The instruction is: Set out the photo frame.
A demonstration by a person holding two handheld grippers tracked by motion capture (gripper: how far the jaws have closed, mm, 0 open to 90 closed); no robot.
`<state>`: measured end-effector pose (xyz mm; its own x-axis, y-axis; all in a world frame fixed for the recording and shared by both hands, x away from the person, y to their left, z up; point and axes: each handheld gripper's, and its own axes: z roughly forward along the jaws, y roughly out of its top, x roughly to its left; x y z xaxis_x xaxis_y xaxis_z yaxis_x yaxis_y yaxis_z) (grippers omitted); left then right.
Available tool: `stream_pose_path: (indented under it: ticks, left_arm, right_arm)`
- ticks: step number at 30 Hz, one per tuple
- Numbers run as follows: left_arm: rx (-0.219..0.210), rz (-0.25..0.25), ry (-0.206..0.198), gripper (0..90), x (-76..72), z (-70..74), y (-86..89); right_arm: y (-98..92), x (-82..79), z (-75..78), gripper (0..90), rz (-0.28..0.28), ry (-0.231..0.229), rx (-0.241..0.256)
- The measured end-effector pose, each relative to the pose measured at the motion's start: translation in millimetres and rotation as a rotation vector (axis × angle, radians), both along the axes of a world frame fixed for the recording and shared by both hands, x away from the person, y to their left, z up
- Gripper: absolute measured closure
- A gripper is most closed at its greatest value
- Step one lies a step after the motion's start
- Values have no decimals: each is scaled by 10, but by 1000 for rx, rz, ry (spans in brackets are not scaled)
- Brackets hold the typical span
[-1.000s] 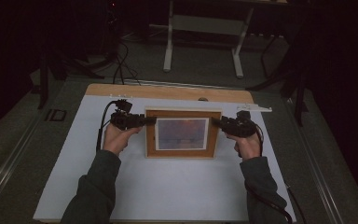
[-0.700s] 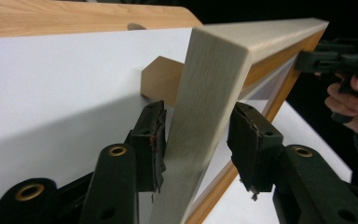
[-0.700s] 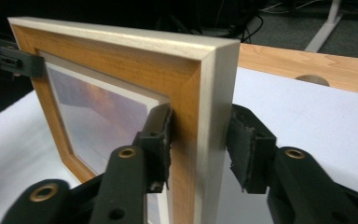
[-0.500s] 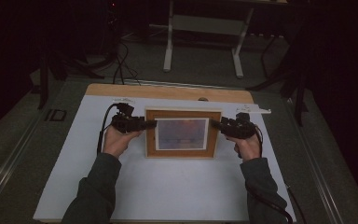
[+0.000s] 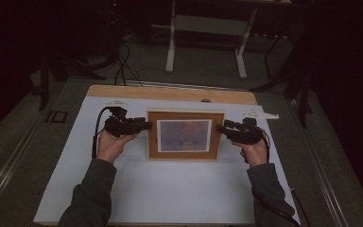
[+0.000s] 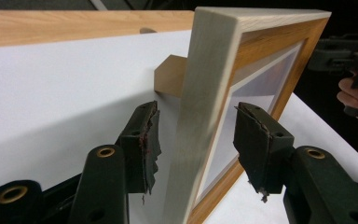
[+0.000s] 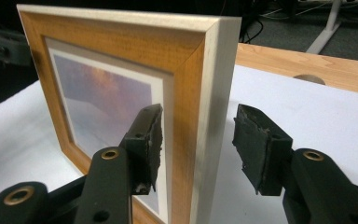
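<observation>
A wooden picture frame [image 5: 184, 135] holding a sunset-toned print stands on the white mat [image 5: 170, 194], propped from behind by a brown easel leg [image 6: 168, 77]. My left gripper [image 5: 146, 126] is at the frame's left side. In the left gripper view the left gripper [image 6: 200, 144] is open, its pads on either side of the pale edge of the frame [image 6: 261, 60] with gaps showing. My right gripper [image 5: 220, 128] is at the frame's right side. In its own view the right gripper [image 7: 198, 140] is open astride the frame [image 7: 121, 56], the front pad close to the face and the rear pad clearly apart.
The mat lies on a wooden tabletop [image 5: 170, 93] with a strip of bare wood along the far edge. A small white piece [image 5: 261, 114] lies at the mat's far right. Beyond the table stand a white-legged desk [image 5: 170, 42] and floor cables [image 5: 123, 66].
Both hands have shifted very slightly toward the near side. The frame stands where it was.
</observation>
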<state>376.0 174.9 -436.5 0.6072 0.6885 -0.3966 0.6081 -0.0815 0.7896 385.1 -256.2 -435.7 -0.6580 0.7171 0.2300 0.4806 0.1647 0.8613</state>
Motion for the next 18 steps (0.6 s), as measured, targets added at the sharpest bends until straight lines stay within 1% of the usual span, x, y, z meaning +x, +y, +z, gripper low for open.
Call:
stream_pose_path:
  ticks: [1,6,9,12,15,18]
  left_arm:
    - [12,8,-4,515,-20,11,5]
    - [22,34,-35,526,-102,63,66]
    - [42,51,-42,530,-137,76,103]
    - [38,65,-42,531,-169,77,142]
    - [56,71,-50,531,-207,75,166]
    - [92,79,-60,530,-249,64,173]
  right_arm:
    - [-5,-6,-3,513,4,-1,-4]
    - [-48,-31,14,536,8,-2,-8]
    - [-75,-53,31,559,8,-7,-9]
    - [-100,-76,40,593,16,-9,-10]
    - [-115,-91,36,631,22,-5,-19]
    - [-127,-104,25,658,21,-4,-30]
